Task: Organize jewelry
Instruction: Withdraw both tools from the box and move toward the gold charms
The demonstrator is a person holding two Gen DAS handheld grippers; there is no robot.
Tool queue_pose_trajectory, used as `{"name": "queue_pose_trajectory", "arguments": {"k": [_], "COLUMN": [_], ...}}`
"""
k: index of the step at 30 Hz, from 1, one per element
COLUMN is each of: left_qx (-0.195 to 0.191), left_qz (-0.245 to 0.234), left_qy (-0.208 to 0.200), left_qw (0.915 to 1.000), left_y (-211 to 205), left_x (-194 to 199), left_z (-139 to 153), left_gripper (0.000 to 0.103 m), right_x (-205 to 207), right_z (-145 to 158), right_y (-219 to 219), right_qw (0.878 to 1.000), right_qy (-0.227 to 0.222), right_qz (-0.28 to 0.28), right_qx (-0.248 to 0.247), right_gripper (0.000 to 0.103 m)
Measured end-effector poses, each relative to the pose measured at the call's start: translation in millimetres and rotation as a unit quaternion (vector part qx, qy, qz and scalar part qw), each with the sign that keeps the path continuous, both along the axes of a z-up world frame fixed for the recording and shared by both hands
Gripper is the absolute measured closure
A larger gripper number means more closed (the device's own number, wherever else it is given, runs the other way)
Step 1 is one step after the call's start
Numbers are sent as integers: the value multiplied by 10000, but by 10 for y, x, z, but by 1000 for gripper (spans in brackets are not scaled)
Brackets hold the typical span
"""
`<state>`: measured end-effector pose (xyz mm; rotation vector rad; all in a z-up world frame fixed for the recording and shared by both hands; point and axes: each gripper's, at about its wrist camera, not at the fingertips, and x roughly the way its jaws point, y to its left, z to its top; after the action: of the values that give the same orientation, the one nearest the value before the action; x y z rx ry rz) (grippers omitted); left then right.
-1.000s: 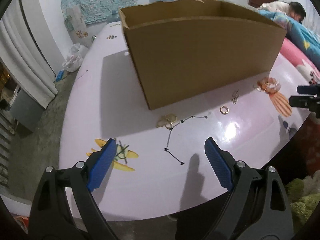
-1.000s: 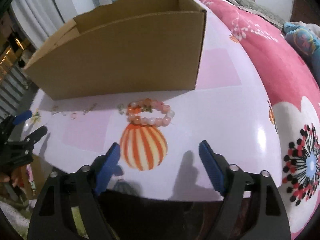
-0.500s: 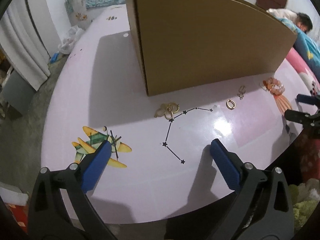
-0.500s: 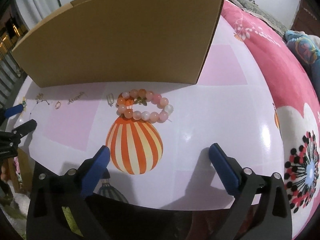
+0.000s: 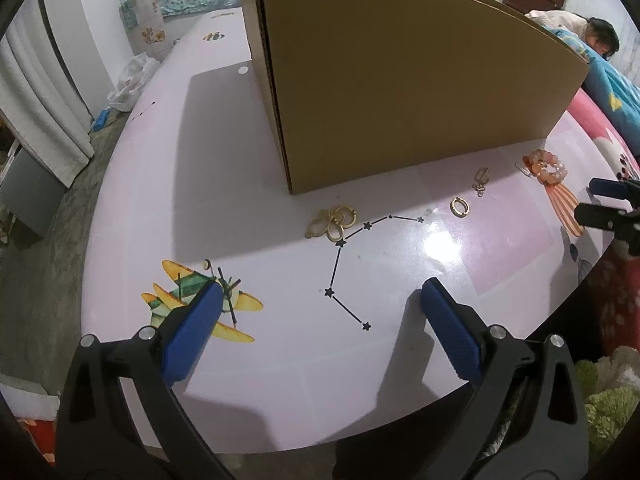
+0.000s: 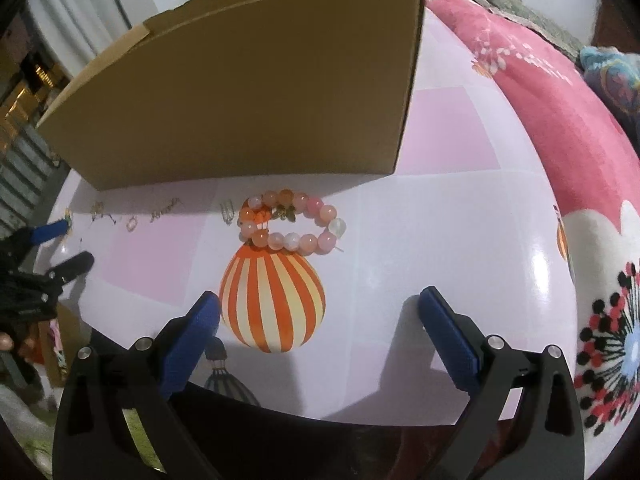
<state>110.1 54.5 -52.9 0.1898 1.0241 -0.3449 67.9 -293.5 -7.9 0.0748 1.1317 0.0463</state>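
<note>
1. The bench [image 5: 224, 168] is a pale pink glossy surface printed with a plane, a star chain and a striped balloon [image 6: 272, 304]. It carries every item listed below.
2. A bed with a pink flowered blanket [image 6: 560, 128] lies just beside the bench on my right.
3. The cardboard box [image 5: 400, 92] stands upright on the bench, open at the top. Its long wall faces both of my tools, and all the jewelry lies on the bench in front of that wall, outside the box.
4. My left gripper [image 5: 320, 302] hovers over the near bench edge between the plane print and the star chain. Its jaws have just been opening and now stand wide apart with nothing between them.
5. My right gripper [image 6: 320, 308] hovers over the striped balloon print. Its jaws have likewise just been opening, stand wide apart, and grip nothing.
6. The bead bracelet [image 6: 290, 222], pink and orange, lies flat at the top of the balloon print, near the box wall and ahead of my right jaws.
7. The gold charm cluster [image 5: 332, 222] lies near the box corner, at the upper end of the star chain, ahead of my left jaws.
8. A small clip [image 6: 227, 210] lies just left of the bracelet.
9. A gold pendant [image 5: 481, 180] lies between the bracelet and the cluster.
10. A gold ring [image 5: 459, 206] lies near the pendant, apart from it.
</note>
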Motion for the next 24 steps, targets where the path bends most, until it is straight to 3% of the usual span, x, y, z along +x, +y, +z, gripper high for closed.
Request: {"name": "queue_pose_trajectory", "arguments": {"k": [2,5,12,14,17,24], "left_qx": [-9,-13,-132,-162,-270,-573], "left_qz": [-48,-60,-234,-264,-273,-339], "left_qy": [-25,-57,-557,-708,-962,-1229], "left_qw": [10000,10000,9981,9970,9946,9902], "left_y": [-8,-46,-68,-82,-88,-109], "left_x": [3,-79,-157,-174,-151,-1], "left_z": [0,30,145,204,319,471], "left_gripper": [7,7,10,27,43,52], "right_x": [33,34,83,148,204,319], "right_z": [64,241,430,462,503,542], "right_y": [-17,40,241,253,312,370], "right_qw": [9998,9984,9881,9851,9774,9745], "right_qy": [-9,-383,-847,-861,-882,-1024], "right_qz": [-90,-5,375,464,609,487], "right_qx": [150,421,1227,1418,1824,1934], "right_gripper": [7,9,32,40,54,65]}}
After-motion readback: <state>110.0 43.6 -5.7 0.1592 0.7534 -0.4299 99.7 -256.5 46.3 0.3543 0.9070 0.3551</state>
